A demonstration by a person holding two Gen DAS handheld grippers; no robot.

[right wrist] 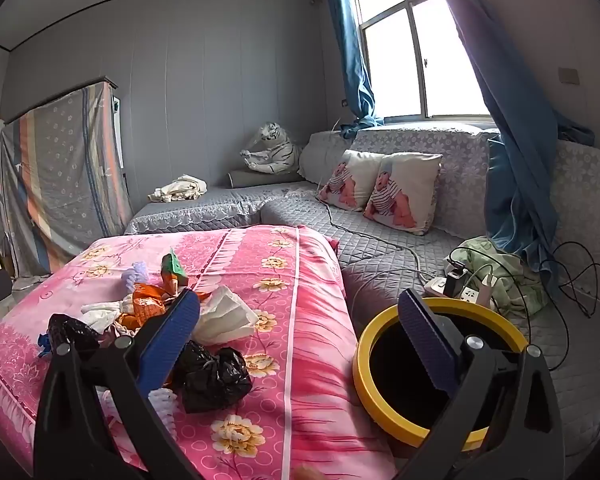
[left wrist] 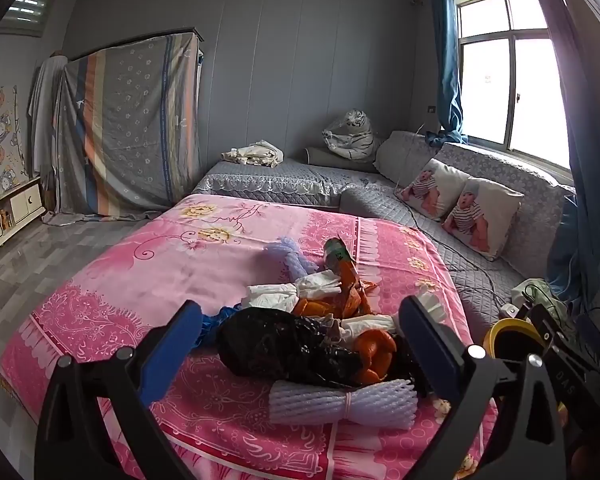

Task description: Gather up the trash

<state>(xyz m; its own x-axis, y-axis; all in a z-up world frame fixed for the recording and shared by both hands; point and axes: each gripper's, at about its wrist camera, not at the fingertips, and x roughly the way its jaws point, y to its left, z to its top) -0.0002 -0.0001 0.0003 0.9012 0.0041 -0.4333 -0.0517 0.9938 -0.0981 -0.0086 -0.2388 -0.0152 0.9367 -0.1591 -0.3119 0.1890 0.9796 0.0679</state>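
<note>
Your trash [left wrist: 324, 320] is all out on the pink bed [left wrist: 120, 280], heaped near its right edge, so by the look of it the collecting has not begun. I cannot see into the bin [right wrist: 364, 344]: its inside is dark, and whether anything lies in it I cannot tell.

The heap is loose and mixed. Nearest you lies a white foam net [left wrist: 340, 402], rolled and tied. Just beyond it sits a crumpled black bag [left wrist: 284, 348], touching orange peel [left wrist: 374, 350]. Farther off are white tissues [left wrist: 292, 294], an orange wrapper [left wrist: 350, 284] with a green carton [left wrist: 336, 250] beyond it, and a pale purple net [left wrist: 282, 254] to the left. A second black bag [right wrist: 212, 378] and a wad of tissue [right wrist: 228, 316] show in the right view.

The bin, yellow-rimmed, stands just right of the bed, beside the grey sofa [right wrist: 380, 264].

Your left gripper [left wrist: 308, 348] hangs over the near black bag with fingers spread wide, pinching nothing. Your right gripper [right wrist: 300, 332] is spread wide too, empty, between heap and bin.

Everything visible is left to move.
</note>
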